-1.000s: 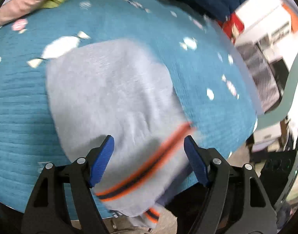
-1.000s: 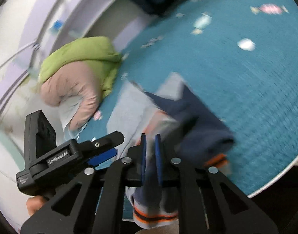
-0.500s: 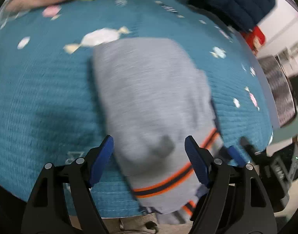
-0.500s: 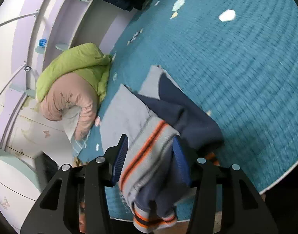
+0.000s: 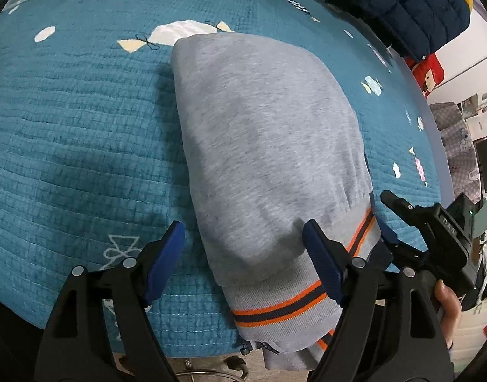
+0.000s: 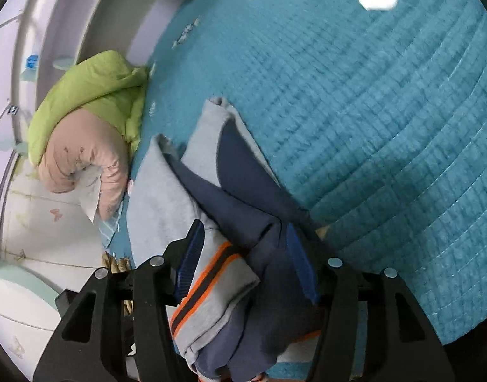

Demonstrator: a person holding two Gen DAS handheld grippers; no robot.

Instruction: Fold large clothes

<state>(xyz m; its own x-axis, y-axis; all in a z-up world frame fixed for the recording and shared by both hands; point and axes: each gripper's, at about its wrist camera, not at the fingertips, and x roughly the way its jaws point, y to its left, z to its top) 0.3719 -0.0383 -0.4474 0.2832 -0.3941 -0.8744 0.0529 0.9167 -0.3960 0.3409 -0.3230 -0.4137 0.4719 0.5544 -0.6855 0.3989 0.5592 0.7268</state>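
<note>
Grey sweatshirt is lying folded on the teal quilt, its striped hem at the quilt's near edge. Left gripper is hovering over that hem, jaws wide. Right gripper is straddling the hem's navy layers, jaws wide.

A teal quilted bedspread covers the bed, printed with white and pink candy shapes; a navy puffer jacket sits at its far right edge, with a red item just beyond it and a grey checked cloth further off the bed; in the right wrist view a lime-green quilt lies bundled at the bed's edge — a pink roll pressed against it, touching; behind them stands a pale lilac shelf unit.
</note>
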